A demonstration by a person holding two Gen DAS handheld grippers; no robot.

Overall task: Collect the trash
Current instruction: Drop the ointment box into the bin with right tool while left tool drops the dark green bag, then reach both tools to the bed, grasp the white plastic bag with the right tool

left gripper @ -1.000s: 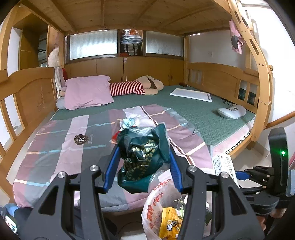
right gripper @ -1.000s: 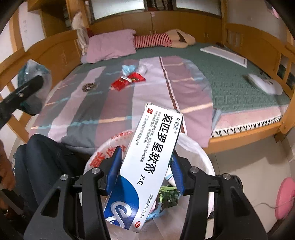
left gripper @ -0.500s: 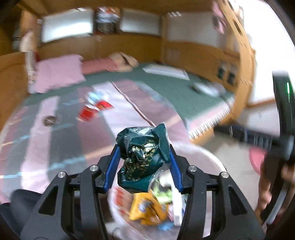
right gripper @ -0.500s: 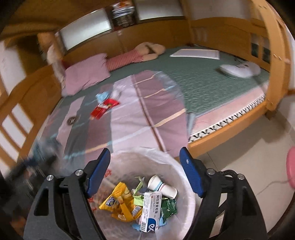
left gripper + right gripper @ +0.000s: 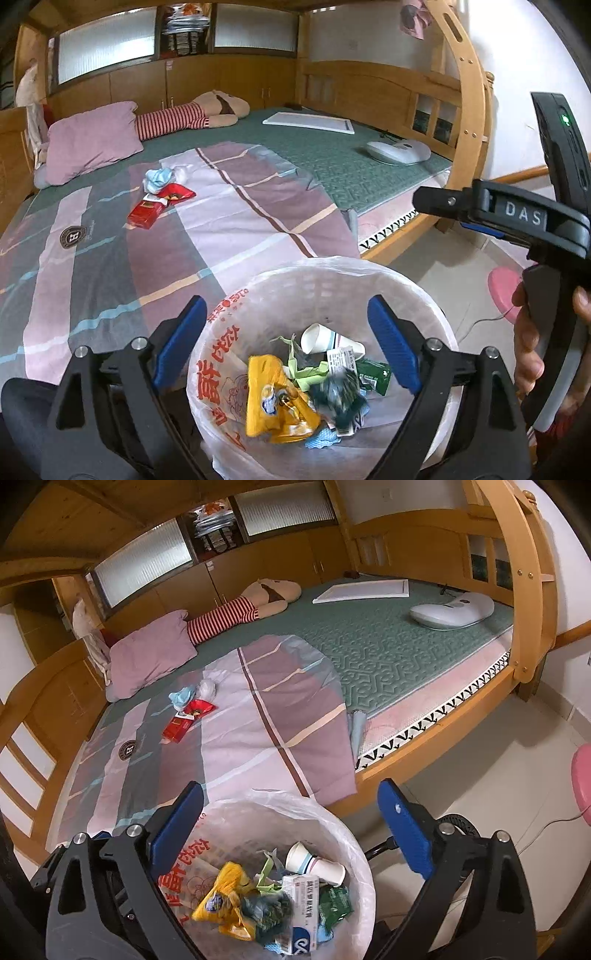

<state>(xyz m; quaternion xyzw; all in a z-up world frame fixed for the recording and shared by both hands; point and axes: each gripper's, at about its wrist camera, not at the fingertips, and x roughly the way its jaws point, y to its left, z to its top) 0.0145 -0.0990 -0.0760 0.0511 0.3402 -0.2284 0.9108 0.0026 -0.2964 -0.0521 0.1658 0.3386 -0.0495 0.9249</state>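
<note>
I have both grippers over the bin (image 5: 373, 273), and both are empty with their jaws spread wide. The left gripper (image 5: 284, 343) hangs above the bin's mouth, its blue pads (image 5: 177, 339) straddling the rim. The right gripper (image 5: 291, 834) sits the same way on its own camera, and from the left view I can see its black body (image 5: 517, 218) off to the bin's right side, held in a hand (image 5: 528, 350). Inside the bin, under both grippers and apart from them, lies the trash: a yellow wrapper (image 5: 273, 398) toward the bin's left, a dark green bag (image 5: 338, 393) in the middle, blurred in both views, a paper cup (image 5: 314, 864) on its side at the far edge, a white medicine box (image 5: 303, 897) beside the cup, and a small green packet (image 5: 336, 901) to the right. The bin has a white liner with red print (image 5: 181, 871). More trash lies on the bed (image 5: 388, 646) beyond the bin, well apart from both grippers: a red box (image 5: 177, 728), a red wrapper (image 5: 199, 709) just behind it, and a crumpled blue-and-white wad (image 5: 184, 696) behind that, all on the striped blanket (image 5: 258, 716). Farther from the bin are a pink pillow (image 5: 151, 653) and a striped plush toy (image 5: 243, 605).
</note>
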